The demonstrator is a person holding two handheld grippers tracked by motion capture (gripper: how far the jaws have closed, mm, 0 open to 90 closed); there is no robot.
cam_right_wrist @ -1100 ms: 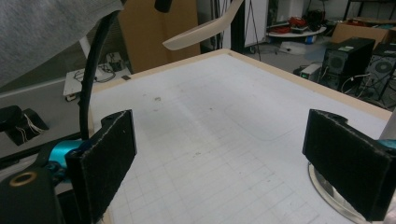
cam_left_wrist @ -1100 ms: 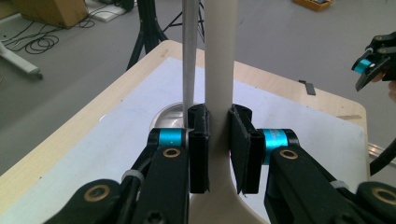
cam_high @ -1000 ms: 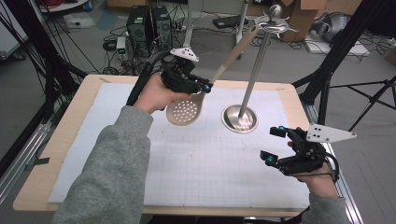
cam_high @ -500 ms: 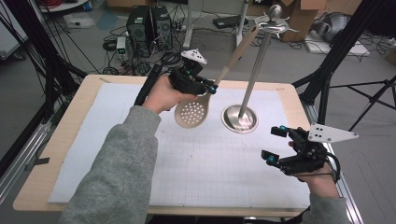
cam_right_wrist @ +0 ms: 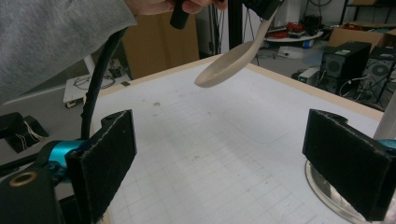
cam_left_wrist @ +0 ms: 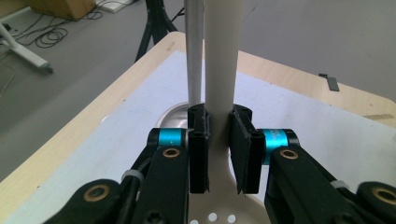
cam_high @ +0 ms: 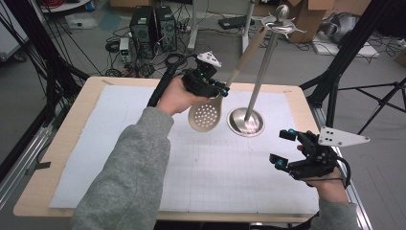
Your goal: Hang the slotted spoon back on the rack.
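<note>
Since the earlier frame the spoon (cam_high: 207, 115) has been carried rightward toward the stand (cam_high: 246, 120), clamped at its handle by the left gripper (cam_high: 218, 88) above the worktop (cam_high: 72, 134). Right gripper (cam_high: 283, 148) jaws are held wide, empty. The pole could be knocked by the handle

The upright metal stand (cam_high: 253, 81) (round base on the mat) blocks the table's (cam_high: 57, 143) far middle, the raised slotted spoon (cam_high: 210, 108) just beside it; near mat lies open.
</note>
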